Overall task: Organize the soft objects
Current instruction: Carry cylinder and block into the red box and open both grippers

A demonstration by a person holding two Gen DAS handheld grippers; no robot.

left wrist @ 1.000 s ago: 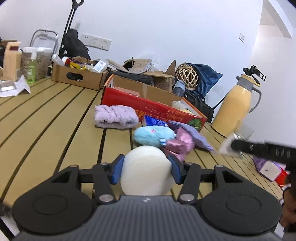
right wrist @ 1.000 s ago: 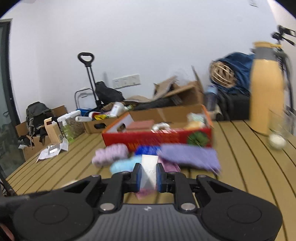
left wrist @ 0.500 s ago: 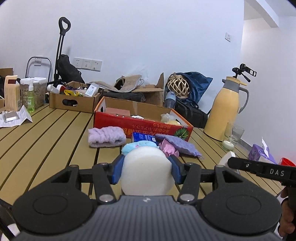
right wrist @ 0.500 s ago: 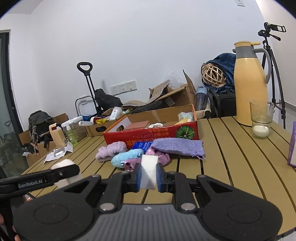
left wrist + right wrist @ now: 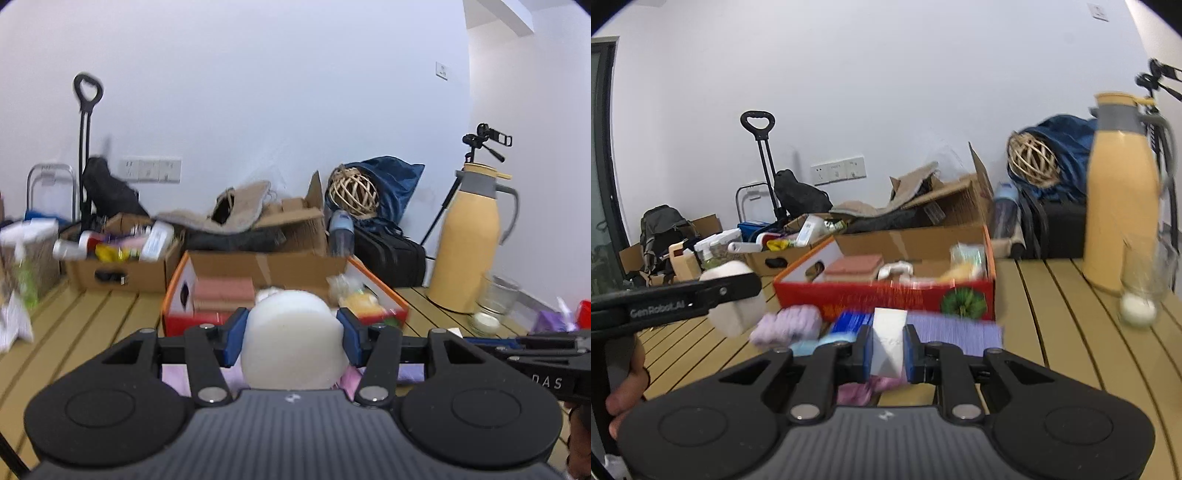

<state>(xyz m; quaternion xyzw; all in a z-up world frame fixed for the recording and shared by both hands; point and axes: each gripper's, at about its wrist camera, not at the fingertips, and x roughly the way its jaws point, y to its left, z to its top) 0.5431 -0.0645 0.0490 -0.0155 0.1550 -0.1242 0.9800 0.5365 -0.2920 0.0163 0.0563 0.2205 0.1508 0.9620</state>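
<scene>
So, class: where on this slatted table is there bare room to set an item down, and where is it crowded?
Bare slats lie between the red box and the yellow thermos. More lie left of the red box. The strip just before the box is crowded with a purple cloth and a lilac towel.

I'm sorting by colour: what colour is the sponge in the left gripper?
White sponge, clearest in the left wrist view.
</scene>
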